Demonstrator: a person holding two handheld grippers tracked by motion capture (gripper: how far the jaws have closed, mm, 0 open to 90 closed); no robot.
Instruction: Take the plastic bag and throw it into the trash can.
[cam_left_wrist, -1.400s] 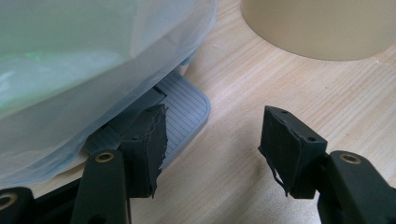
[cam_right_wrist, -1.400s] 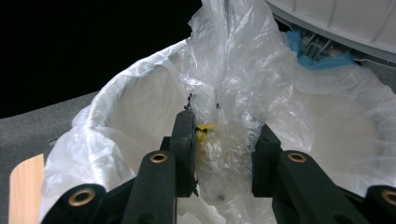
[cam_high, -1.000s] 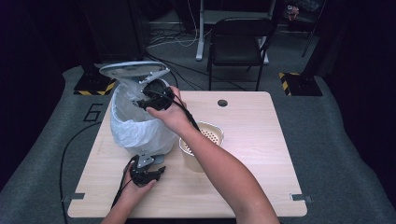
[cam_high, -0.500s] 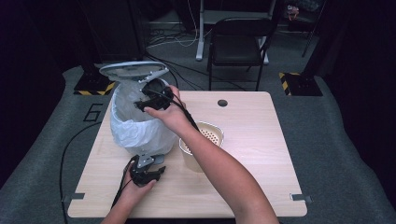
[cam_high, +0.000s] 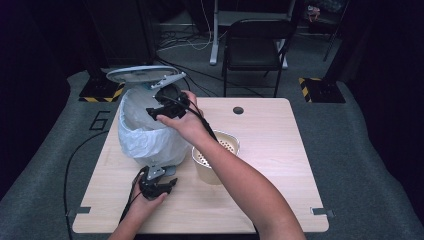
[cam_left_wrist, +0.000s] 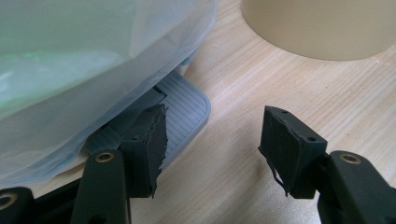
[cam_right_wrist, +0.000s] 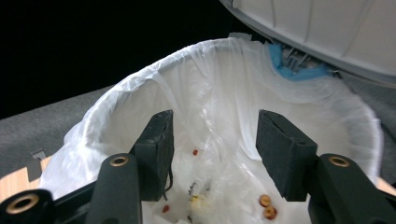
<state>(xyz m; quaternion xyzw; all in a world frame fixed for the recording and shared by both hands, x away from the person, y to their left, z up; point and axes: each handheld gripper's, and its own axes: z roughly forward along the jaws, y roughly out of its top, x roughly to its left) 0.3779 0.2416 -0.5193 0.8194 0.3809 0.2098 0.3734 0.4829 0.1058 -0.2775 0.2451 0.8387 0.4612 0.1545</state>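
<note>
A: High view? 
B: The right gripper (cam_high: 161, 111) hangs over the lined pedal bin (cam_high: 145, 135), its lid (cam_high: 142, 74) raised; the left gripper (cam_high: 159, 185) sits low on the worktop (cam_high: 280, 150) by the bin's base; a beige perforated tub (cam_high: 216, 156) stands beside.

A: Left gripper view?
B: Jaws released, 1 pad (cam_left_wrist: 152, 140) on the grey pedal (cam_left_wrist: 184, 109), which is unclear from above.

A: Right gripper view?
B: Jaws released, empty; small scraps (cam_right_wrist: 266, 205) lie in the liner (cam_right_wrist: 224, 93).
</note>
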